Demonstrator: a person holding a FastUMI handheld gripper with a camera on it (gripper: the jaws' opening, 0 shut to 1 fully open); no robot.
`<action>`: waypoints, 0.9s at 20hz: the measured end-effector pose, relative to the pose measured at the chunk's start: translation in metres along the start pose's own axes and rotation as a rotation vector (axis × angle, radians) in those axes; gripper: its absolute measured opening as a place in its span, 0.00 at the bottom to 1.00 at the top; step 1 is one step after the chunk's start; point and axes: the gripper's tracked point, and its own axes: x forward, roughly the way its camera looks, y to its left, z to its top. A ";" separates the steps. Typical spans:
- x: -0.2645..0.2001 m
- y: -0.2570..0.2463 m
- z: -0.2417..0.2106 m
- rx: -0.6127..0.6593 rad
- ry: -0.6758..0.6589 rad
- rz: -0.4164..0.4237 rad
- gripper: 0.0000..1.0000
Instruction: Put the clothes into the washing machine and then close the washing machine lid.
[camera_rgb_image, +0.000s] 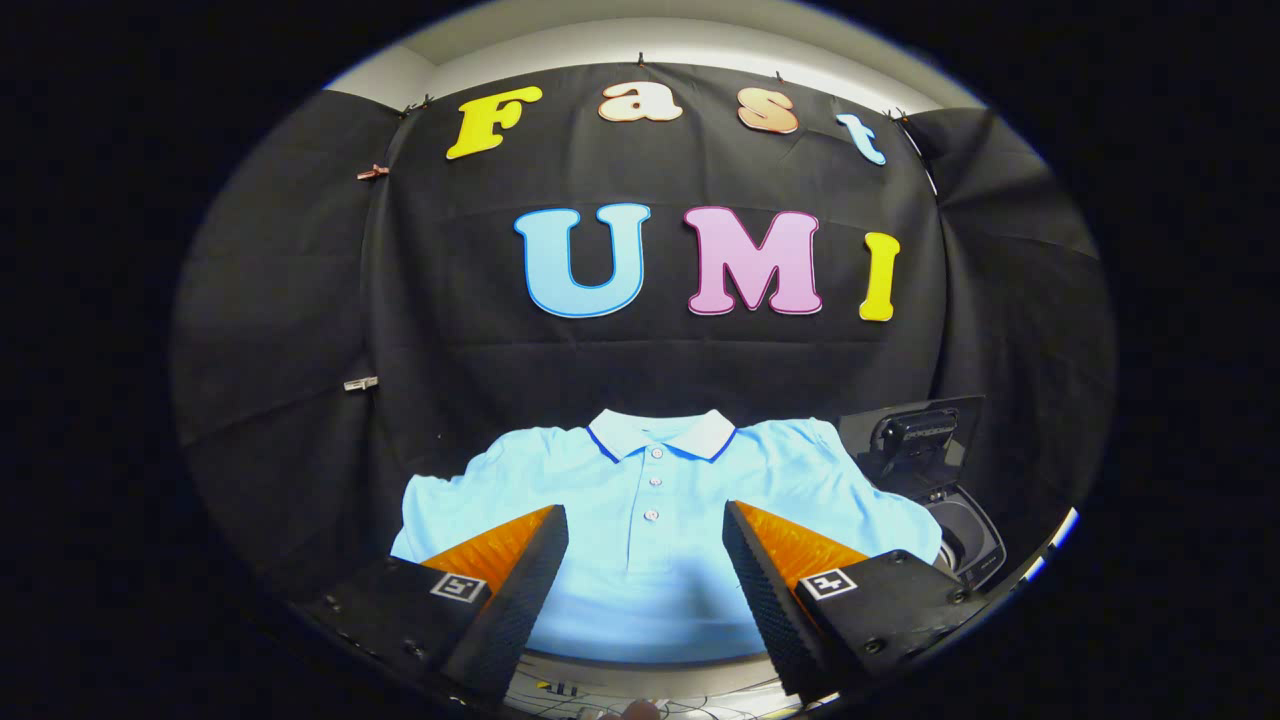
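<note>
Shirt (650, 520): pale blue polo with white collar, spread flat on dark cloth, front up, buttons showing, lying ahead of and between the fingers. Gripper (645, 560) released, fingers spread wide, holding nothing, hovering above the shirt's lower half. Washer (955, 500) just right of the shirt (lid raised, drum opening visible).
</note>
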 end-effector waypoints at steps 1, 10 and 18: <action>0.007 -0.002 0.002 0.011 0.021 -0.005 0.97; 0.075 -0.022 -0.010 0.028 0.279 -0.083 0.99; 0.115 -0.018 -0.026 0.030 0.475 -0.093 1.00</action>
